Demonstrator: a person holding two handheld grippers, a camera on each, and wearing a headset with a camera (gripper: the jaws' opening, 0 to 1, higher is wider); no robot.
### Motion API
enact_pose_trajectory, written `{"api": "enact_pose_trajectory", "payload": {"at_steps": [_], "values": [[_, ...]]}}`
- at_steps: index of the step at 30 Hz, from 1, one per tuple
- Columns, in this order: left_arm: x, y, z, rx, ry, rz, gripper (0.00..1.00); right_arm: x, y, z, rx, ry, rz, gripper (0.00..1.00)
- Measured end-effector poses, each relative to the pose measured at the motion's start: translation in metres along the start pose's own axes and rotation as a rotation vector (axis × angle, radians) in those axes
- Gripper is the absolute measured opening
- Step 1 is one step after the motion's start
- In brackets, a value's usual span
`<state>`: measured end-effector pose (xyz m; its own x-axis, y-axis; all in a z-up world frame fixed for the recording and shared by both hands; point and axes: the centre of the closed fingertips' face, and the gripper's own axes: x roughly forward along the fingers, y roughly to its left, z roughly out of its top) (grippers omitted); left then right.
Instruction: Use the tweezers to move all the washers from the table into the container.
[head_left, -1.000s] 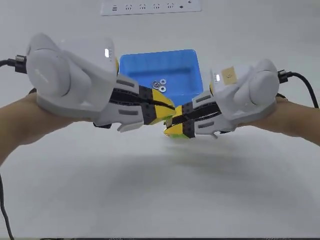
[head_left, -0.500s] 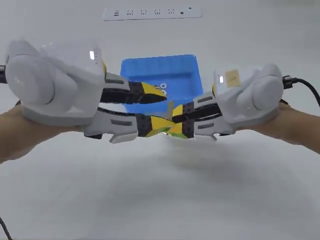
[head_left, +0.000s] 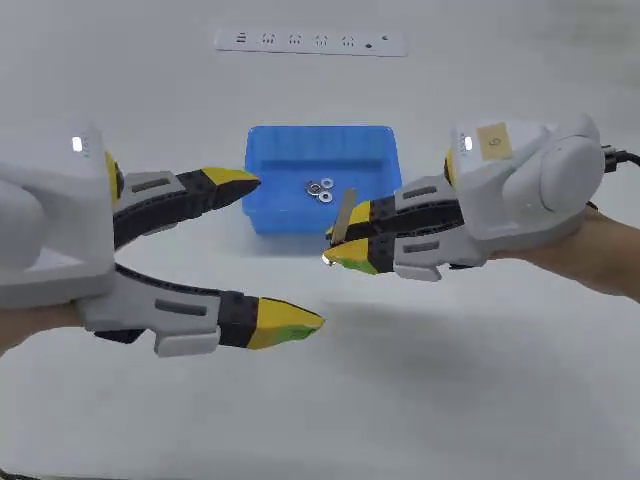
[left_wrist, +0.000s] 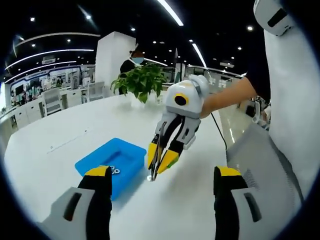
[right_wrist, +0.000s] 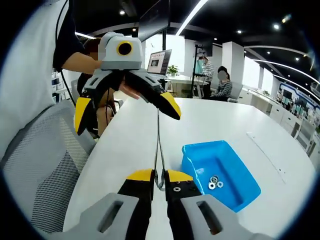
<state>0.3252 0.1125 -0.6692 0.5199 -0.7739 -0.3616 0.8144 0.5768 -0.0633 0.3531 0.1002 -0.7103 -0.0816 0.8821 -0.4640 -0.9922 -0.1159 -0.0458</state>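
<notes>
Blue container (head_left: 290, 165) already holds three washers (head_left: 320, 189); the tweezers (head_left: 345, 210) hang just in front of it.
Your right gripper (head_left: 338, 248) clamps the tweezers between narrow fingers (head_left: 365, 262), tips angled down toward the worktop (head_left: 420, 390) for a fine pick; whether they carry a washer is too small to tell; your left gripper (head_left: 283, 250) has its fingers spread wide and empty, off to the side, likely to give the tweezers room.
</notes>
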Motion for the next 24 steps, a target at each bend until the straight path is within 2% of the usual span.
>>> {"api": "enact_pose_trajectory", "payload": {"at_steps": [5,7,12,15,18,20,24], "values": [[-0.009,0.002,-0.007,-0.016,-0.014,0.033,0.96,-0.005,-0.005,0.019,-0.022,-0.012,-0.003,0.09],[-0.013,0.004,-0.007,-0.042,-0.033,0.049,0.99,-0.007,-0.01,0.027,-0.027,-0.022,-0.014,0.09],[-0.021,0.009,-0.008,-0.04,-0.051,0.083,0.99,-0.009,-0.027,0.047,-0.046,-0.062,-0.054,0.09],[-0.024,0.012,-0.011,-0.035,-0.049,0.096,0.99,-0.009,-0.043,0.047,-0.059,-0.037,-0.079,0.09],[-0.027,0.016,-0.012,-0.044,-0.072,0.122,0.99,-0.009,-0.061,0.049,-0.05,-0.046,-0.11,0.09],[-0.03,0.021,-0.012,-0.039,-0.092,0.157,0.99,-0.006,-0.073,0.047,-0.043,-0.045,-0.129,0.09],[-0.034,0.025,-0.016,-0.048,-0.098,0.18,0.99,0.004,-0.092,0.03,-0.027,-0.015,-0.145,0.09]]}}
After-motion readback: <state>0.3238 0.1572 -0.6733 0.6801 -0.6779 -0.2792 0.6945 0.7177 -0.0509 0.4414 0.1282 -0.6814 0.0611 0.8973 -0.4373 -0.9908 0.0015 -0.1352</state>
